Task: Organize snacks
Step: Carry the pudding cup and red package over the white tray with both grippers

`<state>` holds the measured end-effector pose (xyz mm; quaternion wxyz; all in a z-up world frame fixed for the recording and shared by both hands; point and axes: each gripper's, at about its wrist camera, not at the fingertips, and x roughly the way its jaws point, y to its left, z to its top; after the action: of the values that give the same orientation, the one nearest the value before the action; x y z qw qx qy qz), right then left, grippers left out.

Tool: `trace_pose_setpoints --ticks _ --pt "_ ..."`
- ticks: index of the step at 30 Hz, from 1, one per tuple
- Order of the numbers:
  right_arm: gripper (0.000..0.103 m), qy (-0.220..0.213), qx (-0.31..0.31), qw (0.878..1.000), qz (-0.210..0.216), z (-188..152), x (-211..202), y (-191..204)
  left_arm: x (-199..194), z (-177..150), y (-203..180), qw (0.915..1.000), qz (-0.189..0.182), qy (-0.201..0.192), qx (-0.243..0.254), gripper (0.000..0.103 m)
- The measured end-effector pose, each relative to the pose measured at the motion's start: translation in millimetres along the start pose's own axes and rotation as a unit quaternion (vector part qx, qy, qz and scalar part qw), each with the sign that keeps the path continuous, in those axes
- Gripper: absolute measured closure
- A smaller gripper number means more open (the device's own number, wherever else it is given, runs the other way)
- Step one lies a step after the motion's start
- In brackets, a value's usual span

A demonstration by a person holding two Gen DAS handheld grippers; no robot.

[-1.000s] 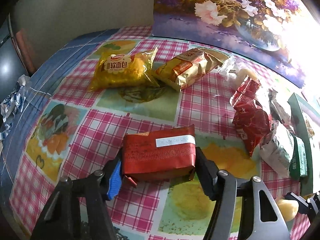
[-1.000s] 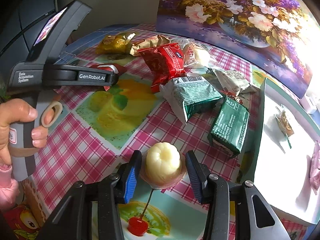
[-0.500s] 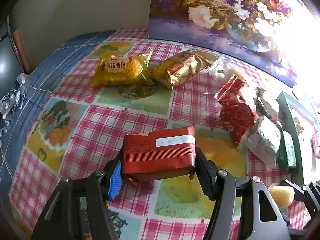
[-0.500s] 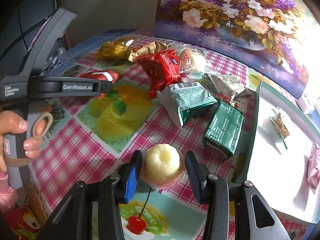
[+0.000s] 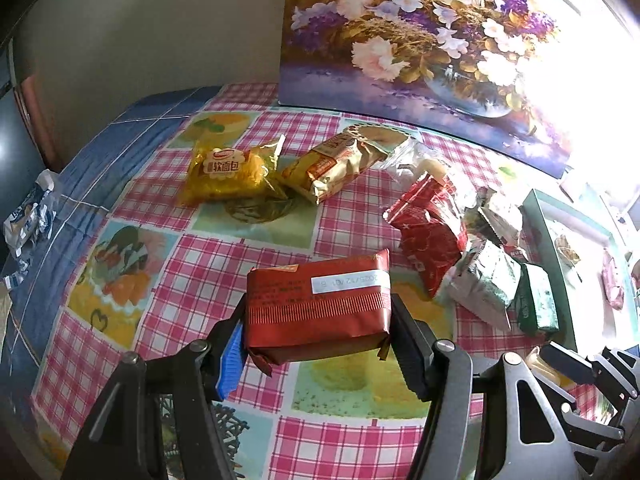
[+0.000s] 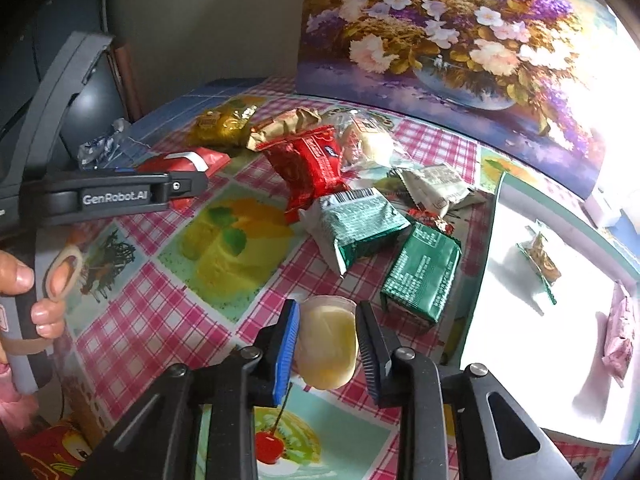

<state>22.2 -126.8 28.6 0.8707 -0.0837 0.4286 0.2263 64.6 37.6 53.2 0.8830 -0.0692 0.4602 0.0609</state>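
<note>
My left gripper [image 5: 316, 320] is shut on a dark red wrapped snack pack [image 5: 318, 304] and holds it above the checked tablecloth; the pack also shows in the right wrist view [image 6: 184, 160]. My right gripper [image 6: 327, 344] is shut on a pale yellow jelly cup [image 6: 327, 340], lifted and tilted off the table. Loose snacks lie ahead: a yellow bread bag [image 5: 228, 176], a gold pack [image 5: 336, 168], a bright red bag [image 6: 308, 164], two green packs [image 6: 356, 224] [image 6: 422, 272] and a white pack [image 6: 434, 188].
A white tray with a green rim [image 6: 494, 216] sits at the right and holds a small clear-wrapped snack [image 6: 540, 256] and a pink pack [image 6: 620, 332]. A flower painting [image 6: 460, 40] leans at the back. A crumpled blue-white wrapper [image 5: 28, 216] lies at the left edge.
My right gripper closed on the jelly cup and lifted it, tipping it on its side. My left gripper rose higher with the red pack.
</note>
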Motion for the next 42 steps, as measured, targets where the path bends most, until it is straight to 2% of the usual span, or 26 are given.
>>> trace_pose_setpoints --ticks 8,19,26,42 --pt "0.072 0.016 0.006 1.000 0.004 -6 8 -5 6 -3 -1 0.9999 -0.003 0.015 -0.002 0.038" --pt "0.071 0.013 0.000 1.000 0.001 -12 6 -8 10 -8 1 0.9995 -0.019 0.025 -0.009 0.038" --pt "0.064 0.031 0.008 0.999 0.003 -16 13 -11 11 -9 0 0.9993 -0.025 0.028 -0.008 0.038" --pt "0.067 0.009 0.020 1.000 0.000 -11 0 -15 1 -4 -9 0.9992 -0.034 0.021 0.004 0.038"
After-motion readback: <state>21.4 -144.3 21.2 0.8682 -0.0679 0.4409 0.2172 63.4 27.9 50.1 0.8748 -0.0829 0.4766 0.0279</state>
